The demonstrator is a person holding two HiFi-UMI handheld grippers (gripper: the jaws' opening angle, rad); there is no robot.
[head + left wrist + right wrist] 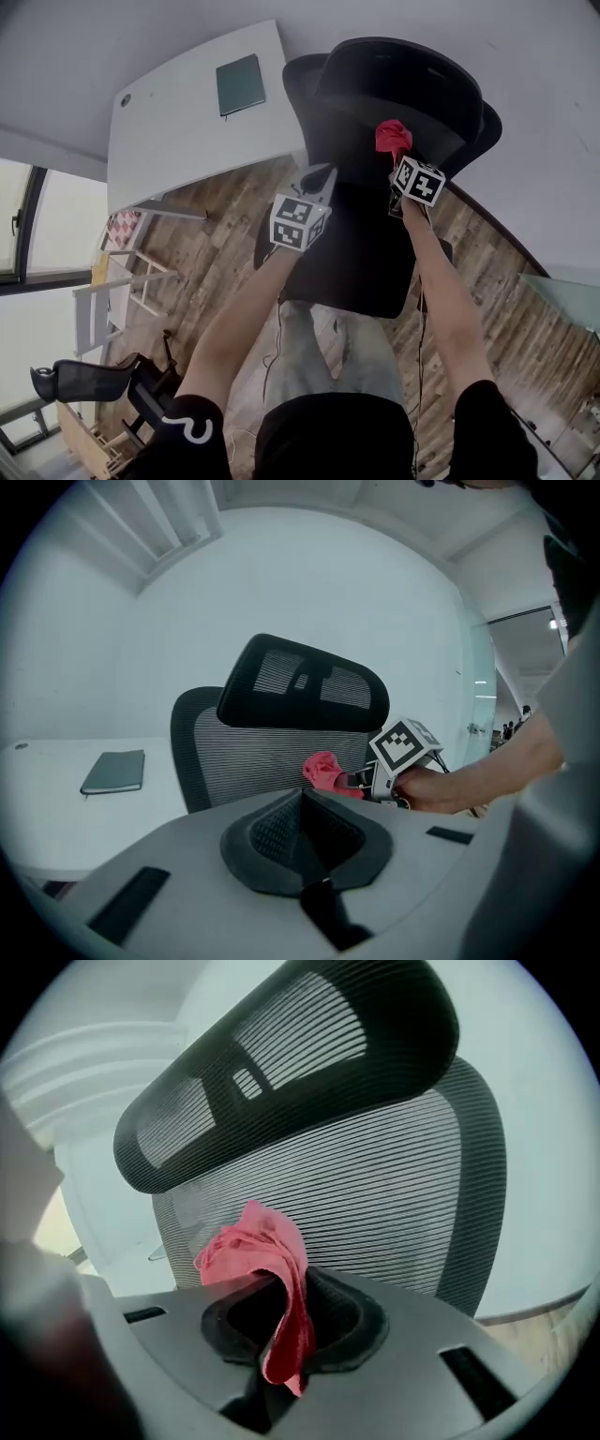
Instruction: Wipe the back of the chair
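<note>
Closest in, the left hand-held gripper (307, 832) is shut with nothing pinched in it, and it's parked in front of the chair's lower mesh. The right hand-held gripper (401, 164) is clamped tight on a bunched red cloth (272, 1260), with one tail flopped down over the jaws. The wad is held right up at the chair back (394, 1204), though actual contact can't be confirmed from these angles.

Tbh, the wipe would probably be done best if the fat part of the wad gets pressed flat on the mesh, not just the tip. Strokes should be run along the ribs, side to side, and worked down row by row. Light pressure is likely enough, since mesh gives and the chair may get pushed away. It could be steadied with the free gripper.

The chair back stands upright, long axis top to bottom, with its front face turned toward the person. The headrest (281, 1063) is set across the top, its long axis sideways.

Further off, left of the chair, a white tabletop (178, 122) is seen with a dark notebook (240, 84) lying flat on it.
</note>
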